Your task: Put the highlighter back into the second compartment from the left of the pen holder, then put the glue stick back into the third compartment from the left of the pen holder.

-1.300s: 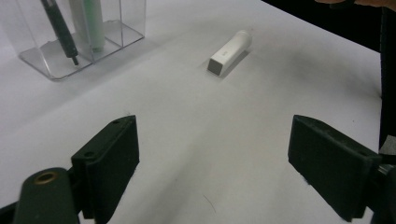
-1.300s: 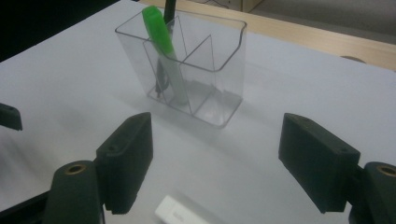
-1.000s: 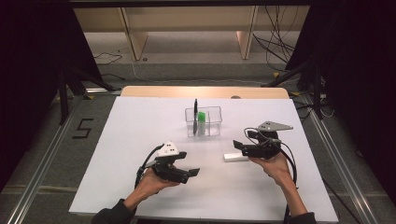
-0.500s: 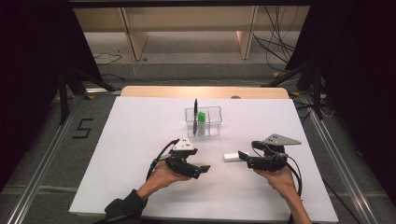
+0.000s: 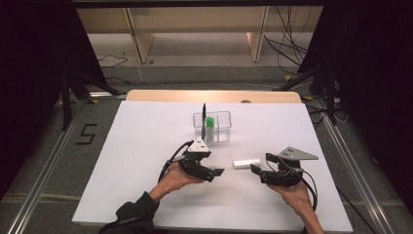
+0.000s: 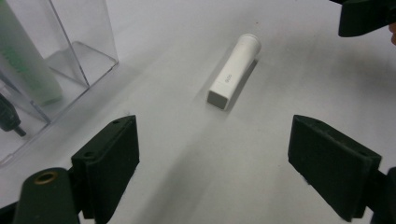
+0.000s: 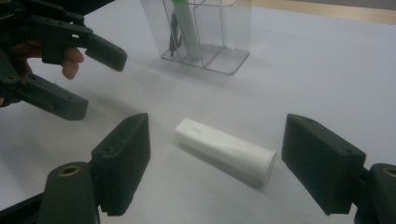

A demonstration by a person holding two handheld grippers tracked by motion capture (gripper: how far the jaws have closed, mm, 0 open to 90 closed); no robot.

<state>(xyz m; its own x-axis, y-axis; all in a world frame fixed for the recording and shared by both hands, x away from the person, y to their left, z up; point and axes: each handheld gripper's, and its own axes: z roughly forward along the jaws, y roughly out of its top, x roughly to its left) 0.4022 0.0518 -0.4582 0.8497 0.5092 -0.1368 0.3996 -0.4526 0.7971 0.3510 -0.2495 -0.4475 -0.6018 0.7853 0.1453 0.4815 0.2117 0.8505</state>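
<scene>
White capped tube: lying flat on the white surface, between left gripper and right gripper (both jaws spread wide, empty); clear organizer behind.

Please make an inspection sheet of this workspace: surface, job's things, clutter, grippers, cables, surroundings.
Surface: white table top, bare around the work.
Job's things: white tube lying flat between both grippers; clear organizer holding a green marker and a black pen.
Clutter: nothing seen.
Grippers: left gripper and right gripper both open, aimed at the tube, not touching it.
Cables: a cable trails from the left gripper; floor cables behind the table.
Surroundings: wooden shelving, dark curtains.
</scene>
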